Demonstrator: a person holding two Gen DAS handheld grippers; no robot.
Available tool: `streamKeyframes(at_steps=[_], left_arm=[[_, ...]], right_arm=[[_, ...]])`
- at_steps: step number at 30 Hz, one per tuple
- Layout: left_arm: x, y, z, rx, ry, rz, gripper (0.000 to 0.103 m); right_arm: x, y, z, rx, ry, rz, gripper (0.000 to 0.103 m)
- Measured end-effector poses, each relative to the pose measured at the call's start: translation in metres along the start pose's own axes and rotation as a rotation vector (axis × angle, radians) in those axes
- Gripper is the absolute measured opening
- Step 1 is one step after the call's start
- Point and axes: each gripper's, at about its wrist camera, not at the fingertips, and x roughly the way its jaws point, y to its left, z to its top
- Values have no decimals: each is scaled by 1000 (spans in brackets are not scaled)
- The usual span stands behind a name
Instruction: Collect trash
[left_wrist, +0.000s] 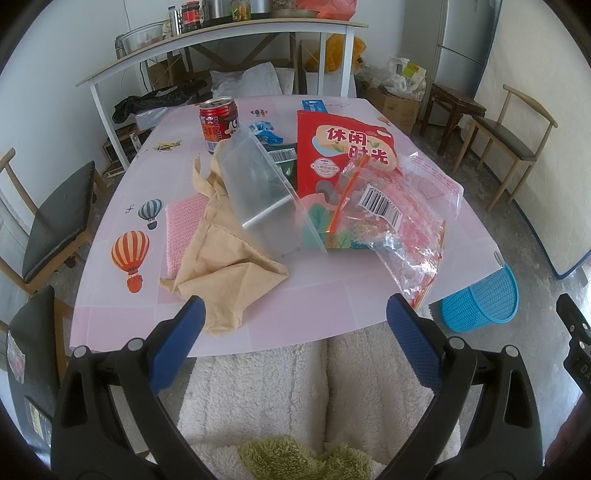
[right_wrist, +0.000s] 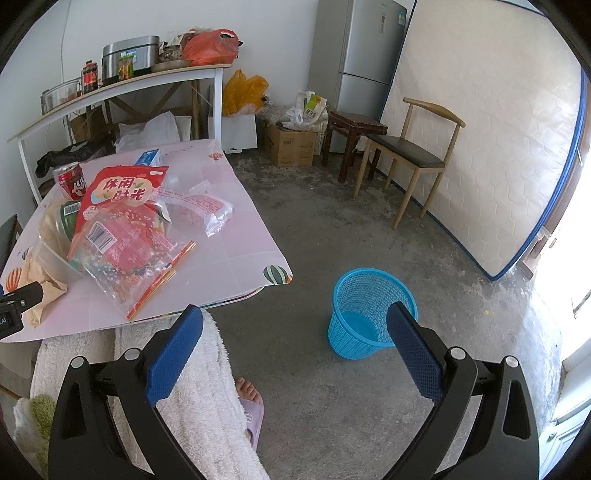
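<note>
Seen from the left wrist: left gripper (left_wrist: 295, 317) spread wide, blue pads empty, hovering over the near edge of the pink table (left_wrist: 295, 317) above white fleecy knees. At ten o'clock on the tabletop, a red drink can (left_wrist: 219, 122) standing upright. Just in front of it, toward nine o'clock, crumpled tan paper (left_wrist: 225, 258) draped over a pink mesh pad (left_wrist: 183, 229), with a clear plastic bag (left_wrist: 266, 192) lying across the paper's top. Behind that bag, a small blue wrapper (left_wrist: 266, 131) and something dark green with a barcode, too covered to identify. At twelve to one o'clock, a red snack pouch (left_wrist: 332, 162) printed with Chinese characters, overlapped at three o'clock by a clear zip bag (left_wrist: 399, 229) with a barcode sticker, its corner reaching the table edge. Far right, on the floor past the table corner, a blue mesh basket (left_wrist: 480, 302). Seen from the right wrist: right gripper (right_wrist: 295, 325) likewise fully open and holding nothing, aimed at the bare concrete floor; trash pile at ten o'clock on the table, basket (right_wrist: 369, 314) upright and seemingly empty at two o'clock, partly behind the right finger; a slippered foot (right_wrist: 251, 406) at six o'clock.
</note>
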Motion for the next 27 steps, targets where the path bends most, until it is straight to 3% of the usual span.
streamKeyframes(at_steps=[15,20,27], left_arm=[[3,12,0,7,4,-12,95],[-11,38,8,5,-52,11,95],[-15,95,18,-14,-97,81,95]], right_arm=[[6,1,8,12,0,31,97],[8,11,25,44,-78,101,97],[-8,42,51,31,-294,332,97]])
